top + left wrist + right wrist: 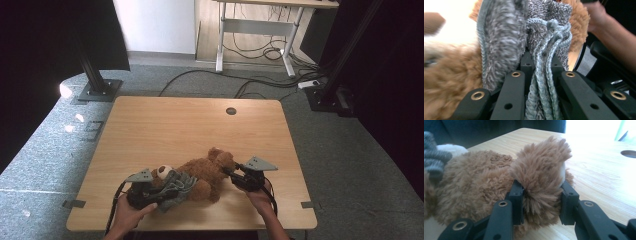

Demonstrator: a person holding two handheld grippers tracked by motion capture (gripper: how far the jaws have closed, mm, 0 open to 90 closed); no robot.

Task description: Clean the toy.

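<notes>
A brown teddy bear (202, 175) lies on its back on the wooden table (170, 130), stretched between the two grippers near the person's edge. The left gripper (159, 194), held in the person's left hand (129, 214), has its jaws drawn close together and clamped on a grey knitted cloth (179, 186); in the left gripper view the cloth's (506, 42) fuzzy folds and its twisted blue-grey cords (544, 75) rise straight out from between the black jaws, with the bear's (451, 80) brown fur pressed against the cloth on the left jaw's outer side and more fur showing beyond the cloth's top. From above, the cloth lies over the bear's chest and neck, just ahead of the left gripper's tips, and the bear's pale muzzle (164, 171) sits just beside that gripper's grey plate. The right gripper (231, 174), in the person's right hand (260, 197), holds one of the bear's legs: in the right gripper view (541, 202) the jaws stand partly apart with a furry foot (541, 170) squeezed between the pads, its tuft standing up above them. The bear's body lies to the left of these jaws, and the bare table runs off to their right, where a round cable hole (629, 153) shows at the far edge.
</notes>
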